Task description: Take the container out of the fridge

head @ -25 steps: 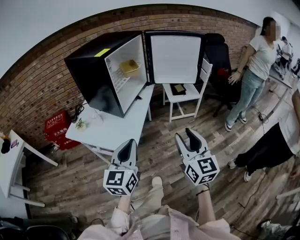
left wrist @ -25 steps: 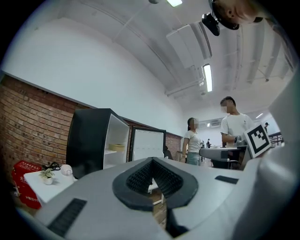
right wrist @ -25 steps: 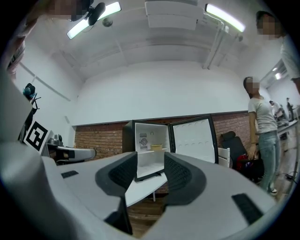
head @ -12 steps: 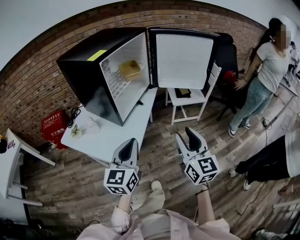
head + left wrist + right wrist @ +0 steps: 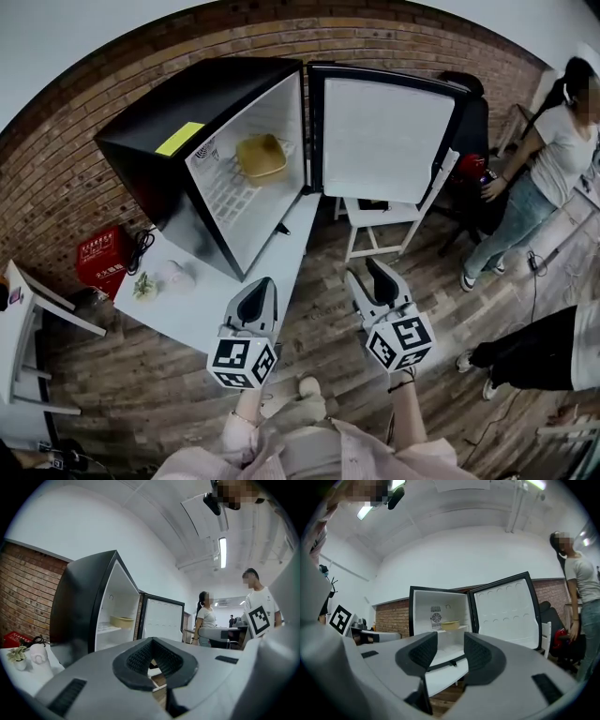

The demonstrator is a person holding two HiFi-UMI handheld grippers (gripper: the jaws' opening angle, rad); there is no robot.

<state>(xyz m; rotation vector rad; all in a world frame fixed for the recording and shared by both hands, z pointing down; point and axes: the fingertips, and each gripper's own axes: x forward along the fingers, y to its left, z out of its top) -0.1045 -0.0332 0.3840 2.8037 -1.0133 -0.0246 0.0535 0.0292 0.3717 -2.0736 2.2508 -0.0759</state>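
Fridge (image 5: 155, 141): black compact unit with a white interior, upper centre of the head view. It stands on the far end of a white table (image 5: 234, 281) against a brick wall (image 5: 66, 169).

Fridge door (image 5: 384, 131): swung fully open to the right, white inner face showing.

Container (image 5: 261, 156): yellowish and bowl-shaped. It sits inside the fridge on the upper wire shelf (image 5: 228, 187), towards the back. It is well apart from both grippers.

Left gripper (image 5: 260, 287): lower centre-left of the head view, raised over the near table edge and pointing at the fridge. The jaws meet at the tips, with only a small diamond-shaped hollow between the ribbed pads. Nothing is held.

Right gripper (image 5: 368, 273): lower centre-right, over the wooden floor (image 5: 309, 337). The jaws stand apart with a clear gap between them. Nothing is held; the fridge interior shows through the gap.

Small potted plant (image 5: 143, 285): on the table's left end.

Red crate (image 5: 101, 255): on the floor at left, by the wall.

White chair (image 5: 394, 216): below the open door.

Person (image 5: 562, 150): standing at the upper right edge.
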